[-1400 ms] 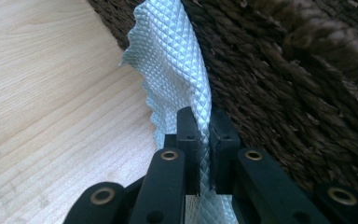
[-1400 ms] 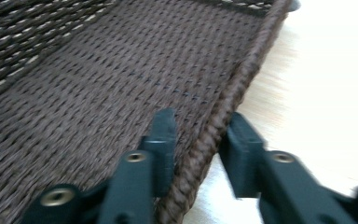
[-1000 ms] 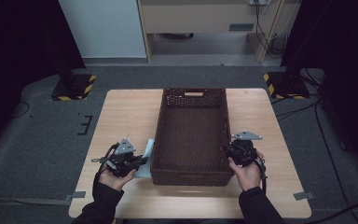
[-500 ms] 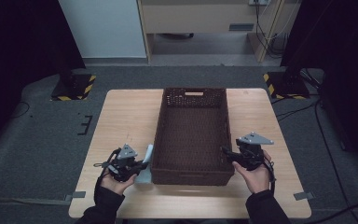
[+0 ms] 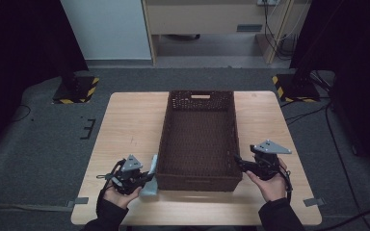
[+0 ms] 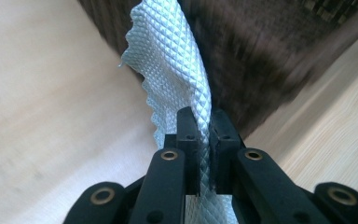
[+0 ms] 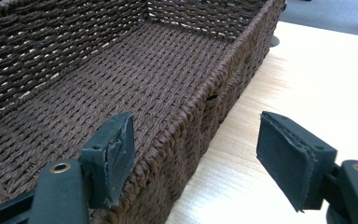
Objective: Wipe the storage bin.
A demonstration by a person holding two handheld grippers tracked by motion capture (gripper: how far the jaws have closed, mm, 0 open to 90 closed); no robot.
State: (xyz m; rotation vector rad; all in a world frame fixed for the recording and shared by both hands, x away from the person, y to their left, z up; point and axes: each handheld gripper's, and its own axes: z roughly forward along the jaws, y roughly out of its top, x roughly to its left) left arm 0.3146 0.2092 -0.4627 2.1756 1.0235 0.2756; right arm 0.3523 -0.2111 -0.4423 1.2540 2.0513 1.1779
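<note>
A pale quilted foil pouch is clamped in the left gripper at the brown woven basket's seven o'clock corner, not yet placed inside. The right gripper's jaws have just been opened, with the basket's wall between them.

A light wooden tabletop stands on a grey carpet floor. Two black stand bases with yellow-black hazard stripes sit behind it. Farther back are a pale blue panel and a beige cabinet. The room sides are dark.
</note>
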